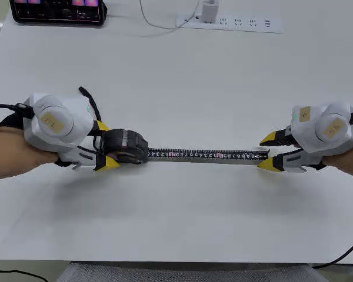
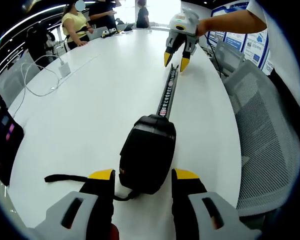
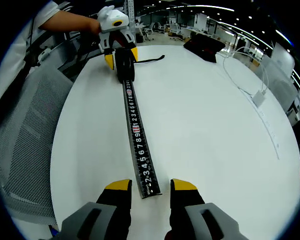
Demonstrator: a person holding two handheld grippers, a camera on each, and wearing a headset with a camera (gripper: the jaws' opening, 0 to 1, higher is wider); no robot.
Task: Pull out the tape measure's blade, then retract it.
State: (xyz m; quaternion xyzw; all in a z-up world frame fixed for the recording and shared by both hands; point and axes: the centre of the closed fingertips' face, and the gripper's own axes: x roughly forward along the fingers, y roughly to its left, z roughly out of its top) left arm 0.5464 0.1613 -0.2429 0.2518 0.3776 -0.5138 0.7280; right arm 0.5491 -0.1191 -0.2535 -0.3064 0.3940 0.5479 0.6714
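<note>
White table [image 1: 182, 76] takes up nearly all of the head view, with a grey mesh chair [image 1: 182, 273] at the bottom edge; the same chair sits on the right side of the left gripper view. Left gripper [image 1: 105, 145] is at centre left of the head view, held in a hand, its yellow-tipped jaws clamped on the tape measure case [image 1: 125, 146]; in the left gripper view the case sits squeezed between the two tips at lower centre. Right gripper [image 1: 266, 152] is at centre right, jaws spread apart and released, gripping nothing; the free end of the blade lies on the table in the gap between them, clearest at bottom centre of the right gripper view. Dark screen device [image 1: 57, 10] is at the top left corner, and a white power strip [image 1: 235, 23] with a plugged-in charger is at top centre right, both well apart from the grippers. The case rests on the table just left of centre. The blade [image 1: 206, 154] is black with printed numbers, pulled out flat across the table from the case rightward to the right gripper. A thin black strap [image 2: 65, 178] trails from the case at lower left of the left gripper view.
</note>
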